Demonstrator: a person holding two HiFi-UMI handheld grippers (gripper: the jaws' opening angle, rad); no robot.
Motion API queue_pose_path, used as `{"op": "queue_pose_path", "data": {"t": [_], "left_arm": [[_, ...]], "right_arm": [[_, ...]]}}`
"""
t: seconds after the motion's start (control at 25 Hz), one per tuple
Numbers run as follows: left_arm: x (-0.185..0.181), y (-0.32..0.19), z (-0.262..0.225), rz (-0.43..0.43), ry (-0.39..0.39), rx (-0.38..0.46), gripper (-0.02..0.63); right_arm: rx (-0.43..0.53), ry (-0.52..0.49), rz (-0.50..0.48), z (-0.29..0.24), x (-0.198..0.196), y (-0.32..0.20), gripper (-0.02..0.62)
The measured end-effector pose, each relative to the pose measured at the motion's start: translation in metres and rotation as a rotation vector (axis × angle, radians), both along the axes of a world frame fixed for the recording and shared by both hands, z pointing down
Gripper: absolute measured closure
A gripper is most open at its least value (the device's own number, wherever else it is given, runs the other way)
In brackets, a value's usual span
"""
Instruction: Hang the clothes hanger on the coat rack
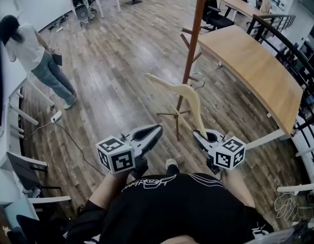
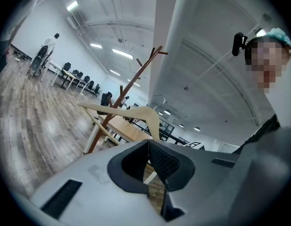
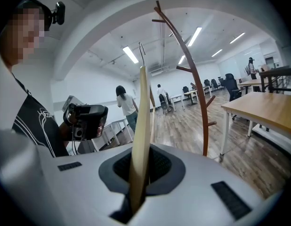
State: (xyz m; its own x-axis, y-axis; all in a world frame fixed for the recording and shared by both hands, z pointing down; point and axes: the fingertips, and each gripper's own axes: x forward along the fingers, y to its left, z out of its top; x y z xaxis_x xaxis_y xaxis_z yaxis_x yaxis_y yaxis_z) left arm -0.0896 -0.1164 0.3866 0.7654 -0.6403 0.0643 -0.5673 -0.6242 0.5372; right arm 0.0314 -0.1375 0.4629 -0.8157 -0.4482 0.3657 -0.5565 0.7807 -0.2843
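The coat rack (image 1: 195,39) is standing on the floor, with the wooden hanger (image 1: 187,90) hanging in the air just before it. The hanger is looking stiff, light and smooth (likely best gripped at one arm's end). The right gripper (image 1: 200,135) is clamping its fingers there, while the left gripper (image 1: 156,130) is pressing its fingers together, empty.

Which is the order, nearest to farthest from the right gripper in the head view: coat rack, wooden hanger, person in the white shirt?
1. The wooden hanger, held in the fingers of the right gripper.
2. The coat rack, just beyond, centre.
3. The person in the white shirt, far left.
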Motion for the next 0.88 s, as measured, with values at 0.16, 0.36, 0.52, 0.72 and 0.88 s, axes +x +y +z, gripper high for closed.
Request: {"op": "queue_pose_path", "data": {"t": [0.16, 0.36, 0.52, 0.72, 0.88], "left_arm": [[0.002, -0.040, 0.000, -0.016, -0.009, -0.013, 0.598], [0.010, -0.090, -0.002, -0.022, -0.023, -0.018, 0.598], [0.016, -0.129, 0.000, -0.033, -0.041, -0.025, 0.598], [0.023, -0.158, -0.001, -0.047, -0.054, -0.009, 0.598], [0.021, -0.170, -0.004, -0.056, -0.055, 0.007, 0.598]], "right_arm": [[0.003, 0.004, -0.010, 0.000, 0.001, -0.042, 0.556], [0.015, 0.019, -0.027, 0.000, 0.004, -0.093, 0.556], [0.032, 0.018, -0.037, -0.002, 0.007, -0.135, 0.556], [0.055, 0.017, -0.050, -0.005, 0.014, -0.172, 0.556], [0.084, 0.029, -0.053, -0.011, 0.015, -0.194, 0.556]]}}
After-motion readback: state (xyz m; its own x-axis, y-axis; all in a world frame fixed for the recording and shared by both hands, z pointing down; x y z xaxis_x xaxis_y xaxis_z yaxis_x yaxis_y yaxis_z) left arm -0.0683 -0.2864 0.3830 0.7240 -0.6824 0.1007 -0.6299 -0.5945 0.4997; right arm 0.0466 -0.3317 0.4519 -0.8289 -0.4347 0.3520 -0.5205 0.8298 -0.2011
